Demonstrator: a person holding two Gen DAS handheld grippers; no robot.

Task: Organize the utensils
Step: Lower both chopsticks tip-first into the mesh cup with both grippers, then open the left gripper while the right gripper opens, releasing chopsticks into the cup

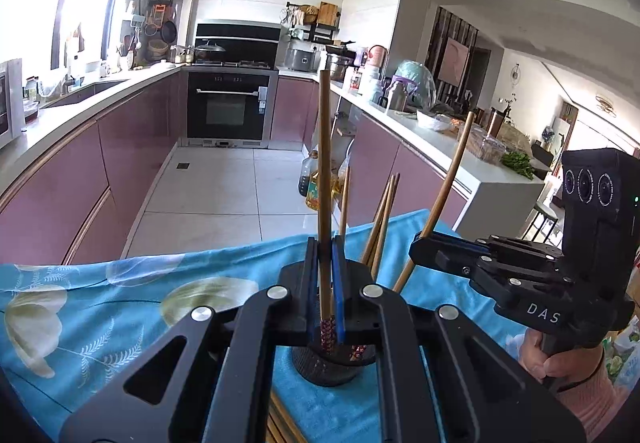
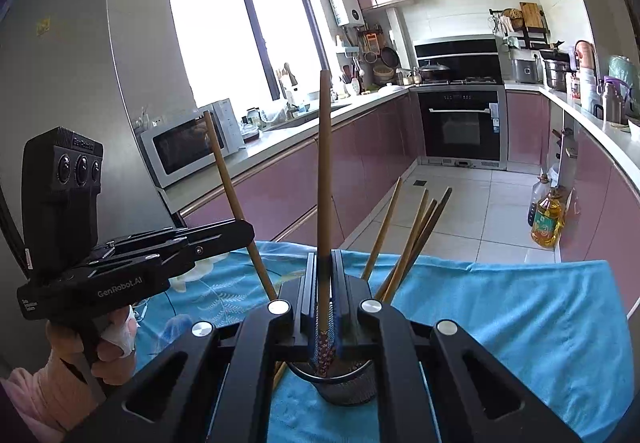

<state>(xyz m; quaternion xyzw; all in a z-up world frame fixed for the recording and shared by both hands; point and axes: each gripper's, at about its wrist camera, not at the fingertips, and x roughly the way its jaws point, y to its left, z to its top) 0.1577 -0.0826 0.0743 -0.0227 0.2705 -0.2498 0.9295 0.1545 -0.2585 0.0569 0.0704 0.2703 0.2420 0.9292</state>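
Your left gripper (image 1: 325, 243) clamps one chopstick (image 1: 324, 163) upright at frame centre; your right gripper (image 2: 324, 257) clamps another chopstick (image 2: 325, 171). Both hover over the black mesh holder (image 2: 344, 389), low centre.

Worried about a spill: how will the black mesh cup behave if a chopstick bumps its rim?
The mesh cup looks light and narrow, so it may tip. Tall chopsticks leaning to one side probably add leverage. The blue cloth beneath could let it slide or rock.
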